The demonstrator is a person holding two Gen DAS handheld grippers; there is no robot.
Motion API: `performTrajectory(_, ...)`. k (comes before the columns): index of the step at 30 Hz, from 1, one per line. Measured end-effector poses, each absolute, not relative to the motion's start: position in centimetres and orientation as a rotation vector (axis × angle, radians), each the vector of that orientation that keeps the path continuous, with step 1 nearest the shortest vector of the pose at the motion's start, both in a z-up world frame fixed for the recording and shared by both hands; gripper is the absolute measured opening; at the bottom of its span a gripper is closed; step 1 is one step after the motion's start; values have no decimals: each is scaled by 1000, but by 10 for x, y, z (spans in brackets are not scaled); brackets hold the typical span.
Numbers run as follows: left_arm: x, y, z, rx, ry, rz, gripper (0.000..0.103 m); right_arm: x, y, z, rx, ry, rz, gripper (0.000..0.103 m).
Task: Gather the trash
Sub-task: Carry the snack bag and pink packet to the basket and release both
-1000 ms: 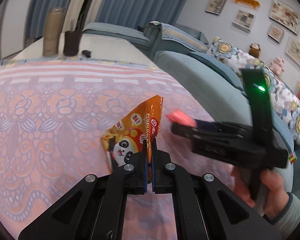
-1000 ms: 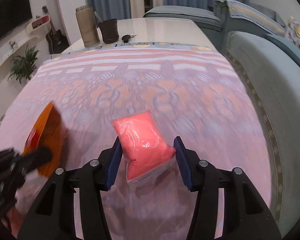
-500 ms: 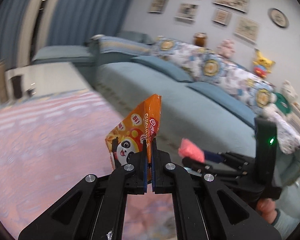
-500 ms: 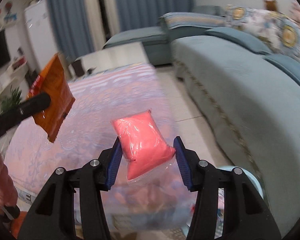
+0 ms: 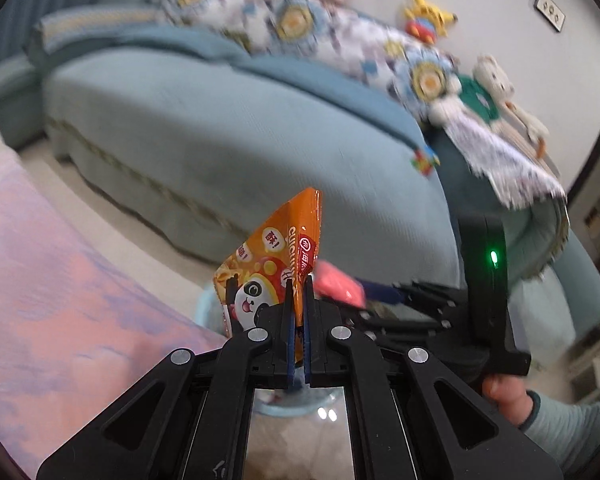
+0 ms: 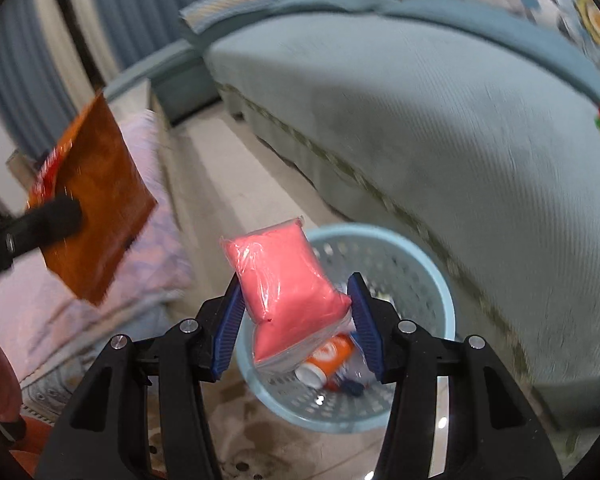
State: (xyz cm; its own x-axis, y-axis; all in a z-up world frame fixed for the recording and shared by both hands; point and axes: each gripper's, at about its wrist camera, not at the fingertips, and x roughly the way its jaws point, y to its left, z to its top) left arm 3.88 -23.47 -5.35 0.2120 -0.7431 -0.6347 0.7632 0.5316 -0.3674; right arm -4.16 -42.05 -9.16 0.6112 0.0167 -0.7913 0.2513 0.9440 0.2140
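**Both hand-held grippers carrying trash by the bin**

Living room, teal sofa [image 6: 440, 120] filling the background, pale tiled floor [image 6: 236, 184] below it, pink patterned cloth [image 5: 48, 280] off to the left gripper's left side.

Left hand-held gripper [image 5: 298, 284] is clenching on the orange snack packet [image 5: 276, 256]; jaws are pressing flat together on its edge, packet standing up above the fingertips, panda print facing the camera. In the right wrist view that packet [image 6: 96, 200] is hanging up and to the left of the right gripper, over the cloth edge.

Right hand-held gripper [image 6: 296, 300] is gripping the pink sealed pouch [image 6: 288, 288]; blue pads are pressing its sides, pouch sticking up and tilting left between them. From the left wrist view the pouch [image 5: 338, 284] is sitting just to the right of the left fingertips.

Light blue perforated basket [image 6: 424, 268] is sitting on the floor directly below and ahead of the right gripper, close to the sofa base. An orange-and-white container [image 6: 324, 360] is lying inside it. Background is blurring.
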Motion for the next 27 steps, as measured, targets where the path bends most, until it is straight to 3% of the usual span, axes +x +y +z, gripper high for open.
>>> performTrajectory(5,45,-256,-94,67,947,-1065,7,-42,-436,-123,356,974,-191,50)
performTrajectory(7,46,-257,-100,50,955,-1061,19,-42,-437,-132,370,989,-215,52)
performTrajectory(11,45,-263,-109,64,970,-1053,31,-39,-442,-151,393,1027,-248,54)
performTrajectory(13,44,-264,-109,63,966,-1035,43,-38,-443,-156,402,1036,-257,54)
performTrajectory(15,45,-265,-107,53,963,-1027,44,-40,-445,-157,408,1036,-267,56)
performTrajectory(17,46,-264,-104,45,956,-1021,44,-42,-446,-156,417,1028,-266,58)
performTrajectory(20,46,-255,-98,32,928,-996,54,-47,-446,-152,421,1005,-266,62)
performTrajectory(27,38,-219,-64,16,772,-826,66,-54,-423,-106,346,869,-211,62)
